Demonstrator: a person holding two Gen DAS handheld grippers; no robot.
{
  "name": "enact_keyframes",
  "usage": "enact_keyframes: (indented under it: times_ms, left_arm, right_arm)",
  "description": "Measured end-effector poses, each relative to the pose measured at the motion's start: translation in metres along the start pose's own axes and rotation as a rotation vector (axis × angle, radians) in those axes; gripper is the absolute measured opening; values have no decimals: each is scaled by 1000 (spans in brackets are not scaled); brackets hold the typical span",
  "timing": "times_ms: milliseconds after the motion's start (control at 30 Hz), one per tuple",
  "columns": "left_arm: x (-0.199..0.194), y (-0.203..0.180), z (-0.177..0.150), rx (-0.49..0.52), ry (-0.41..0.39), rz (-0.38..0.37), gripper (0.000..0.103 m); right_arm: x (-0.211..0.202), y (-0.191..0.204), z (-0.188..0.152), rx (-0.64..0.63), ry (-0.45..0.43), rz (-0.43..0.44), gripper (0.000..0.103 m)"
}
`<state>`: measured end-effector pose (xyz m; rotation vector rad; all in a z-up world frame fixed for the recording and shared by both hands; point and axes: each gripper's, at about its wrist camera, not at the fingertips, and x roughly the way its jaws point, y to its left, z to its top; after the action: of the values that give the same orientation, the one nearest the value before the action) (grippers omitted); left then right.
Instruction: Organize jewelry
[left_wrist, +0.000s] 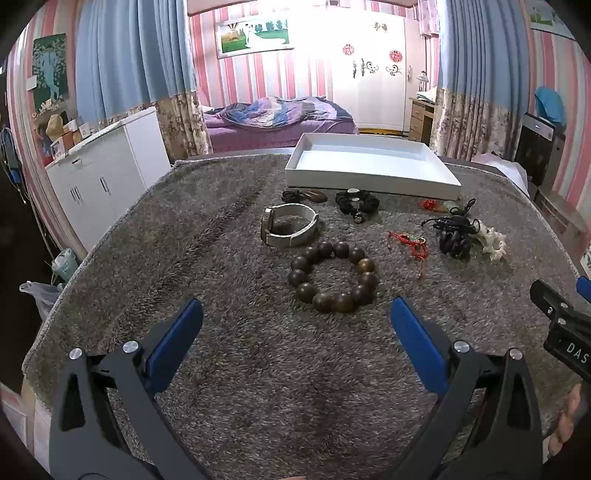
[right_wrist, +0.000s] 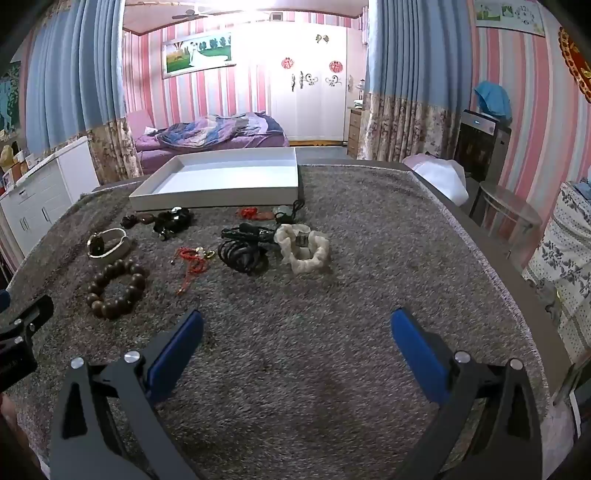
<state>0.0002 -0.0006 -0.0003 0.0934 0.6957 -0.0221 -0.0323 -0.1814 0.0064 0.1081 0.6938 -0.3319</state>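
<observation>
Jewelry lies on a grey shaggy cloth in front of a white empty tray. A brown wooden bead bracelet lies just ahead of my left gripper, which is open and empty. Behind it are a watch with a pale band, a red cord bracelet, a black cord bundle and a white scrunchie. My right gripper is open and empty over bare cloth.
Near the tray lie a black scrunchie, a brown pendant and a red and green charm. A white cabinet stands left of the table. A small round table stands at the right.
</observation>
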Motion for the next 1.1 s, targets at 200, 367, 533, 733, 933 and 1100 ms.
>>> enact_keyframes:
  times_ms: [200, 367, 533, 733, 933, 1100]
  left_arm:
    - [2, -2, 1, -2, 2, -3, 100]
    - [1, 2, 1, -9, -1, -3, 100]
    - [-1, 4, 1, -7, -4, -1, 100]
    - [0, 4, 2, -13, -8, 0, 100]
    - [1, 4, 2, -14, -8, 1, 100]
    - [1, 4, 2, -15, -6, 1, 100]
  right_arm:
    - [3, 1, -2, 2, -8, -6, 102]
    - [4, 1, -2, 4, -11, -4, 102]
    - [2, 1, 2, -2, -9, -3, 102]
    - [1, 2, 3, 0, -10, -6, 102]
    - [2, 1, 2, 0, -11, -6, 102]
    - [2, 1, 2, 1, -8, -4, 102]
